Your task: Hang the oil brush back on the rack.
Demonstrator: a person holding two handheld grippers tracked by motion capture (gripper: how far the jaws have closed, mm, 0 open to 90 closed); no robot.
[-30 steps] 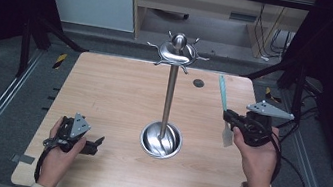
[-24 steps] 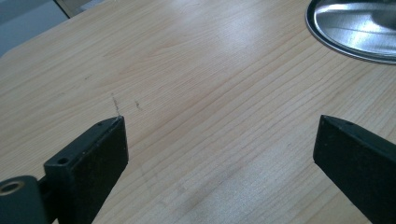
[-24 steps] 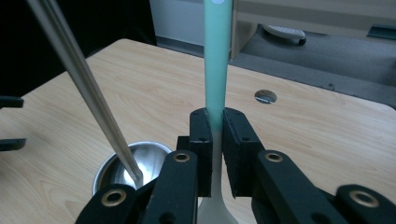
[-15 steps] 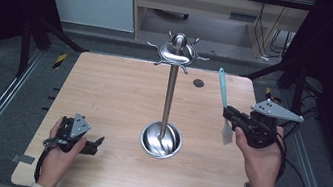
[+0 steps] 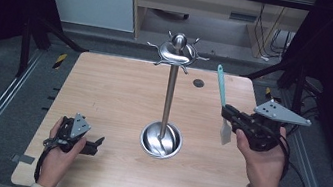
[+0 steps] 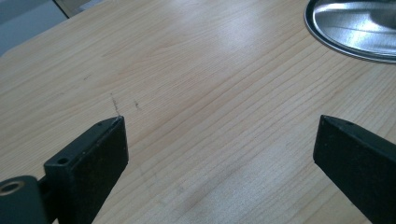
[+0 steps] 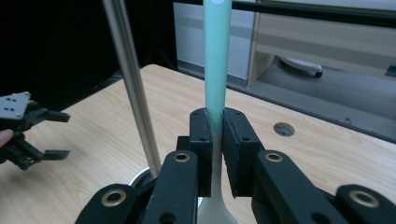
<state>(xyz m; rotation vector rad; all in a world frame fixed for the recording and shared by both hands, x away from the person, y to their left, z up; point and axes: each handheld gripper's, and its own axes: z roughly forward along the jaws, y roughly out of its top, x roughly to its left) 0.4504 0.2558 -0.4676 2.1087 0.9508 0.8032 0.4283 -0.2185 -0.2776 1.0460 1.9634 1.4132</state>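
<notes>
While right gripper clamped spatula mid-handle, teal handle rose above jaws, pale blade hung below, clear of surface. Steel stand stood left of it, pole between both grippers, hooks up top. Left gripper lay wide open, empty, on surface, stand's base dish just ahead.

The spatula has a mint-green handle and a pale, off-white blade. The right hand-held gripper is black with a grey plate on top, and brass-coloured rings sit at its pivots. The left hand-held gripper is black too, with its own grey plate. The stand is shiny silver metal from dish to top. The desk is light wood with fine straight grain and one dark round hole.
</notes>
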